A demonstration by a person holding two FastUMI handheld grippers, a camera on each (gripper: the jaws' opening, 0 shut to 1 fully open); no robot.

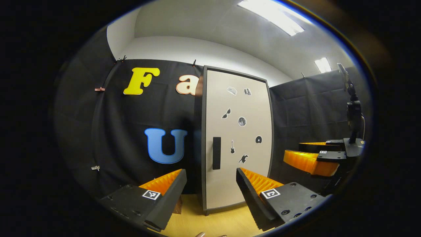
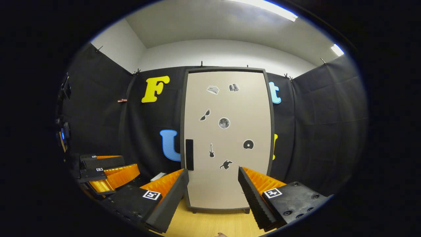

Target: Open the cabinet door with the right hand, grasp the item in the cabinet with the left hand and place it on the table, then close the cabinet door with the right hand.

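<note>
Jaws of both grippers, left and right, gape empty. We judge the door rigid, light; grip the handle.

Illumination came from ceiling light panels, which were overexposed and glared white in both views. The cabinet door was evenly lit and sharp. The black cloth walls stayed dim. Fisheye distortion bowed straight lines toward the edges, where a faint blue fringe and softening appeared.
</note>
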